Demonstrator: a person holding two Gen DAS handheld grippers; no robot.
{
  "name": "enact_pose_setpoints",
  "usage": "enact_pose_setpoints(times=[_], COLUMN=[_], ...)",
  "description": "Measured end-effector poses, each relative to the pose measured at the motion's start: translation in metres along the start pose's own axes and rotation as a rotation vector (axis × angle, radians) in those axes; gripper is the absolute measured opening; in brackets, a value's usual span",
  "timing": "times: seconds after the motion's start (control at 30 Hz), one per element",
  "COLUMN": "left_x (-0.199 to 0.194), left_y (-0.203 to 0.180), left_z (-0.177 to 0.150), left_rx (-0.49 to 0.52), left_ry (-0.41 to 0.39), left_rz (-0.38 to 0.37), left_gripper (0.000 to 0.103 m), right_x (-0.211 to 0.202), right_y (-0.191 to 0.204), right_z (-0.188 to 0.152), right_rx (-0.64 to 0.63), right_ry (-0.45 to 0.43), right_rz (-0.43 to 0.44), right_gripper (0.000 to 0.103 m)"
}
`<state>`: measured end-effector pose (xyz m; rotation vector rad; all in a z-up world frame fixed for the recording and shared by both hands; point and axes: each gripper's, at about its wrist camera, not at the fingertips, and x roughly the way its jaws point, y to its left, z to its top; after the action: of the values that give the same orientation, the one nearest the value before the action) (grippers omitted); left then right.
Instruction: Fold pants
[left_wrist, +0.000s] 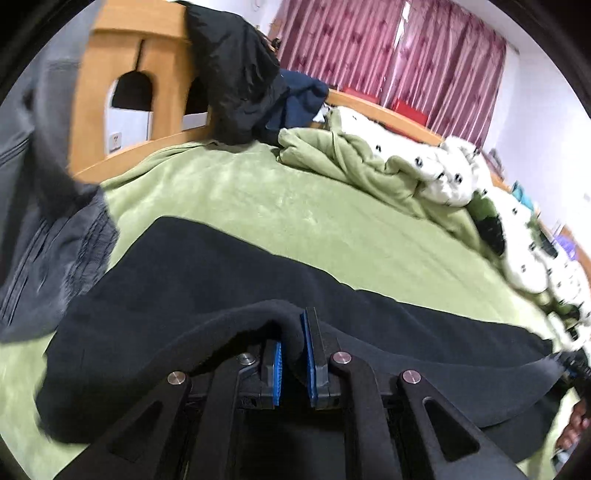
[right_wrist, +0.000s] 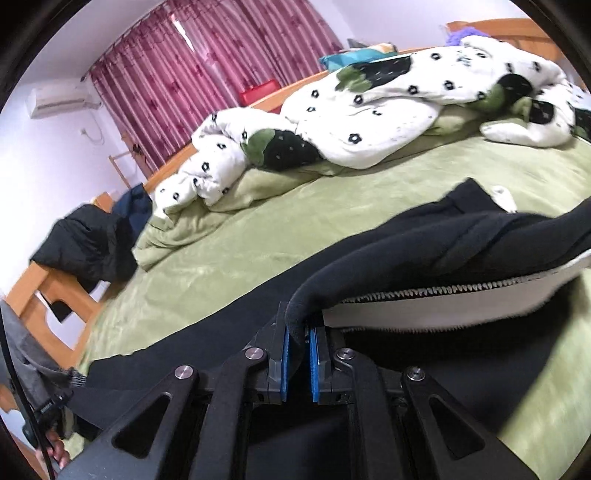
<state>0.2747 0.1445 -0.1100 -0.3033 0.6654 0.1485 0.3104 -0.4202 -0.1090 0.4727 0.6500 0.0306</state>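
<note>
Black pants (left_wrist: 207, 280) lie stretched across the green bed sheet (left_wrist: 258, 199). My left gripper (left_wrist: 293, 332) is shut on a raised fold of the black fabric near one end, holding it just above the bed. In the right wrist view, my right gripper (right_wrist: 298, 334) is shut on the edge of the pants (right_wrist: 461, 240) at the waist end, where a white lining and a zipper (right_wrist: 424, 291) show. The cloth there is lifted and bunched. The right gripper also shows at the far right of the left wrist view (left_wrist: 574, 363).
A white flowered duvet (right_wrist: 369, 114) with a green blanket (left_wrist: 354, 162) is heaped along the far side of the bed. Dark jackets (left_wrist: 240, 74) hang on the wooden footboard (left_wrist: 122, 74). A grey garment (left_wrist: 40, 229) lies at the left. Red curtains (right_wrist: 207, 74) stand behind.
</note>
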Motion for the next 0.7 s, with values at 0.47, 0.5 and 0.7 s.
enact_pose_setpoints(times=[0.47,0.5,0.7], left_x=[0.033,0.025,-0.04], left_y=[-0.028,-0.03,-0.027], left_z=[-0.01,-0.013,-0.064], left_rx=[0.07,0.072,0.081], left_ry=[0.148,0.145,0.165], left_rz=[0.04,0.024,-0.097], left_gripper=[0.056,0.066,0.075], right_x=[0.045,0.037,-0.039], right_y=[0.006,0.008,-0.015], right_z=[0.0,-0.004,-0.046], right_rx=[-0.156,-0.175,-0.233], right_ry=[0.182,0.187,0.235], right_rz=[-0.117,-0.126,-0.202], right_gripper=[0.047,0.047,0.049])
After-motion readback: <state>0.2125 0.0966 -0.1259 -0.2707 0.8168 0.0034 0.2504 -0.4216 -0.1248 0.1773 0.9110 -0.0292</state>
